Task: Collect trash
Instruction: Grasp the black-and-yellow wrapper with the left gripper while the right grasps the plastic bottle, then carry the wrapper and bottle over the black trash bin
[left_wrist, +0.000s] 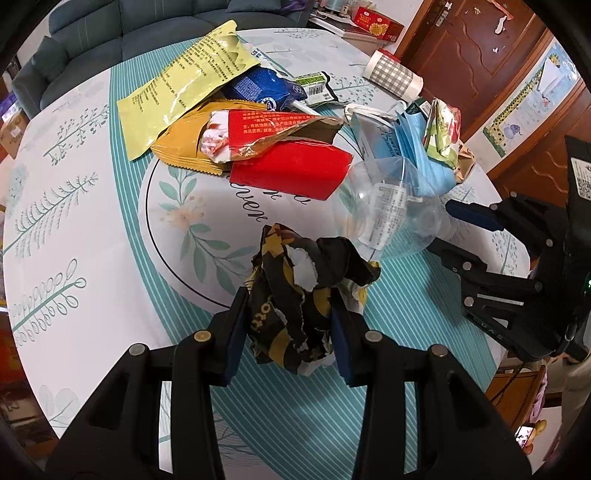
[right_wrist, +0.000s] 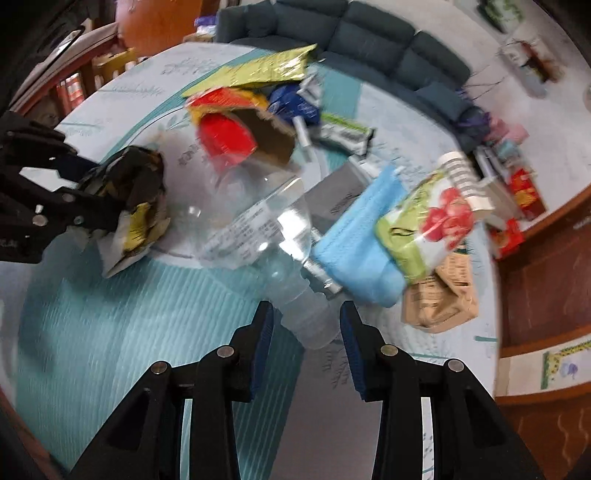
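The left gripper pinches a crumpled black-and-yellow wrapper above the table. The right gripper, jaws partly open, straddles the neck of a clear plastic bottle lying beside the litter pile. To grip well, centre the neck between the pads before squeezing, since slick plastic may roll away.

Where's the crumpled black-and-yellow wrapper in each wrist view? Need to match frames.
Left wrist: crumpled black-and-yellow wrapper at lower centre, clamped in the left claw.
Right wrist: same wrapper at left edge, in that claw reaching in from the left.
Shared landmark: clear plastic bottle, right of the wrapper in both.
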